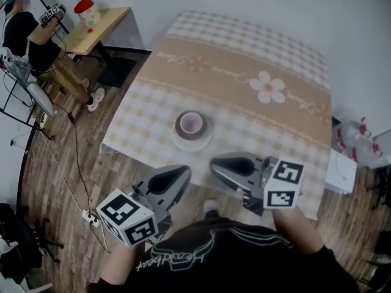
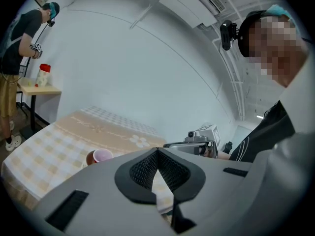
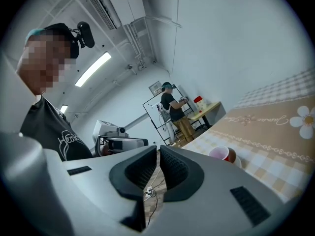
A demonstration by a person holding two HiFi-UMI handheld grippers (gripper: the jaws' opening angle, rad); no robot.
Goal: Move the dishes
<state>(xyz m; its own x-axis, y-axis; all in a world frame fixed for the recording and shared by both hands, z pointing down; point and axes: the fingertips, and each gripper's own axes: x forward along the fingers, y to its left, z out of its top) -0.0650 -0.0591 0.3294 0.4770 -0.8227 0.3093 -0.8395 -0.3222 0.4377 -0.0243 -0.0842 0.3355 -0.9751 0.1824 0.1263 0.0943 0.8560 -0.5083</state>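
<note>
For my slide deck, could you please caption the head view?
Left gripper and right gripper poised before a cup on its saucer on the table.

Open tablecloth (image 1: 244, 54) surrounds the cup (image 1: 190, 123) and saucer (image 1: 192, 143) on all sides.

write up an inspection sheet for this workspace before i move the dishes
surface: table under a checked cloth with flower print
job's things: pink-lined cup upright on a saucer, near the person's edge
clutter: nothing seen
grippers: left gripper and right gripper both short of the cup, jaws together, empty
cables: cable to a power strip on the floor, left
surroundings: wood floor; second person at a side table
</note>
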